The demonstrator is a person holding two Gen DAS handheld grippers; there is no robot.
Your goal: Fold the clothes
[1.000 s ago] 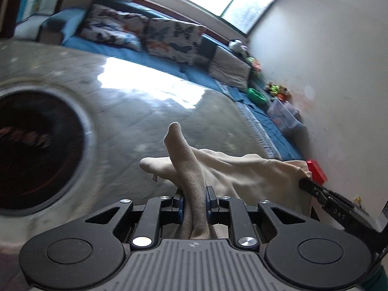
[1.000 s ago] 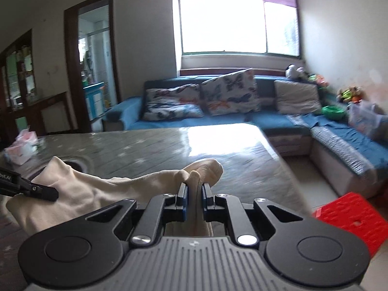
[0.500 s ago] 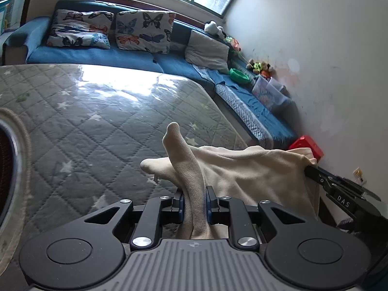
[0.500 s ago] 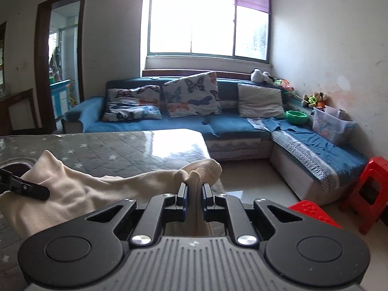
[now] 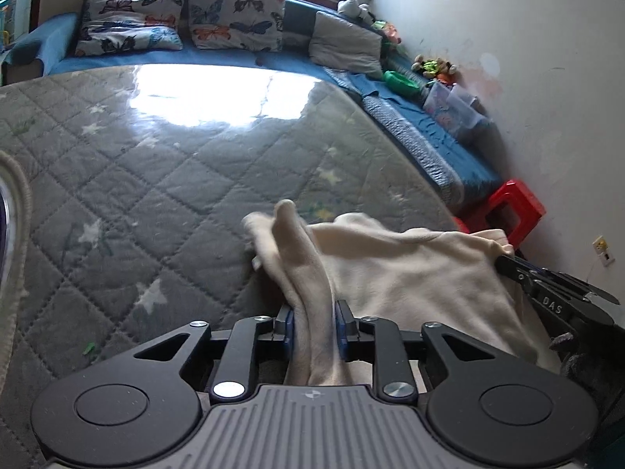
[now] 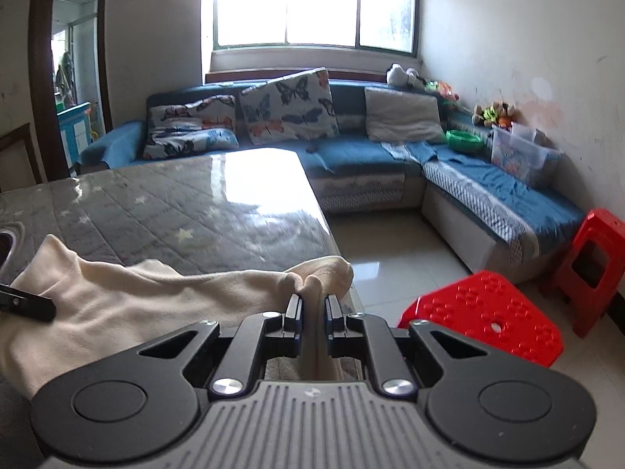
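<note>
Left gripper: your left gripper [image 5: 311,320] has its two fingers nearly together, pinching a bunched fold of the cream garment [image 5: 410,273] between the blue pads.
Right gripper: your right gripper [image 6: 312,312] is likewise closed down on another bunched edge of the same garment [image 6: 156,301], with only the thickness of the fabric between the pads.
Cloth at the left fingers: a rolled tip of fabric stands up just ahead of the fingertips and leans slightly left; the rest spreads away to the right of them.
Cloth at the right fingers: a small rounded lump pokes out just past the fingertips; the body of the garment runs off to the left of them.
Span between grippers: the garment stretches from one pinch to the other. You can see the right gripper's tip [image 5: 547,293] at the cloth's far right edge in the left view, and the left gripper's tip [image 6: 27,305] at its left edge in the right view.
Beneath and ahead: the grey quilted table cover [image 5: 156,179] with star marks lies under and beyond the left fingers.
Right of the right fingers: a red stool [image 6: 484,316] is near, on the tiled floor.
Farther out: the blue sofa [image 6: 351,152] with butterfly cushions lies beyond the table.
</note>
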